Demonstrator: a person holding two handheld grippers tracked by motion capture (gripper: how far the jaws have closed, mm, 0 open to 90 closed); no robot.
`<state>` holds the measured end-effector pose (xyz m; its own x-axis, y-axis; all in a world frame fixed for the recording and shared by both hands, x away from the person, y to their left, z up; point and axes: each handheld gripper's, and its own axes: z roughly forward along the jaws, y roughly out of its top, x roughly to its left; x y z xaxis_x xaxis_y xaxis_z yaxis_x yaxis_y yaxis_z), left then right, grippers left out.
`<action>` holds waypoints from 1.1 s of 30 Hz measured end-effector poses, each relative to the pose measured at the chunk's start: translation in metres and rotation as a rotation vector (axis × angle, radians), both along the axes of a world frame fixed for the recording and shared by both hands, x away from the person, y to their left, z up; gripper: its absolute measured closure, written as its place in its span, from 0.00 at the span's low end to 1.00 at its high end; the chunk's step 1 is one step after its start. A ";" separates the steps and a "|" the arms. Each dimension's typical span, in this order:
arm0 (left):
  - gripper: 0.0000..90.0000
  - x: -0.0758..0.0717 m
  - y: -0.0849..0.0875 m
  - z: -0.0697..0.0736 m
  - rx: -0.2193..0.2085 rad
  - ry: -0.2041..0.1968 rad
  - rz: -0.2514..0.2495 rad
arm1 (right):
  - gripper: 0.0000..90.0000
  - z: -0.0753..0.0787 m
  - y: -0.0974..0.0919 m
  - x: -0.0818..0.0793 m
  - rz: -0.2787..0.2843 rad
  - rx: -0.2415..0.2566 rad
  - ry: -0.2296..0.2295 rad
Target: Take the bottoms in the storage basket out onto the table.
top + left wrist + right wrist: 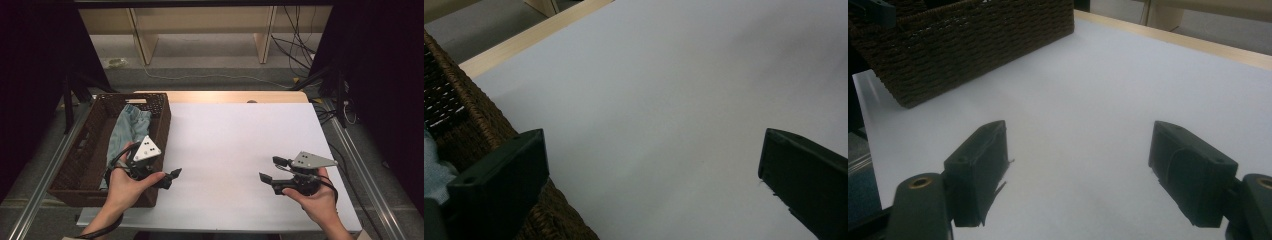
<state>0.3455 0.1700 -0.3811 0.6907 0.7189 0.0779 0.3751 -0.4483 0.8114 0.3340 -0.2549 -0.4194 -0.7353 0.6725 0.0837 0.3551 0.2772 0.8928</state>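
Woven dark wicker basket [158, 117], rectangular, at 9 o'clock; crumpled pale denim [131, 127] inside. Left gripper [169, 179] and right gripper [273, 170] released, empty, over smooth white tabletop [235, 145].

Your nearest things: the basket [161, 107] and the jeans [127, 131] inside it.

Basket: dark brown woven wicker, rectangular, open top, upright, sitting at the left edge of the white tabletop [235, 145], w/ its long side running away from you. Its right wall stands on the white surface; the left part overhangs the table's side.

Jeans: light blue, faded denim, loosely folded/crumpled, lying inside the basket along its right wall, stretching from the far end toward the near end. Near end is partly hidden, so you can't tell how it finishes.
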 end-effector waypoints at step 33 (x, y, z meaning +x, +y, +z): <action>0.00 0.081 0.081 0.013 0.027 0.064 0.286 | 0.27 0.000 0.003 0.000 -0.008 -0.026 0.003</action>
<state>0.4269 0.2509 -0.3683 0.4648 0.8832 0.0623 0.5392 -0.3383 0.7712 0.3339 -0.2519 -0.4199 -0.7294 0.6806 0.0682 0.3599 0.2971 0.8844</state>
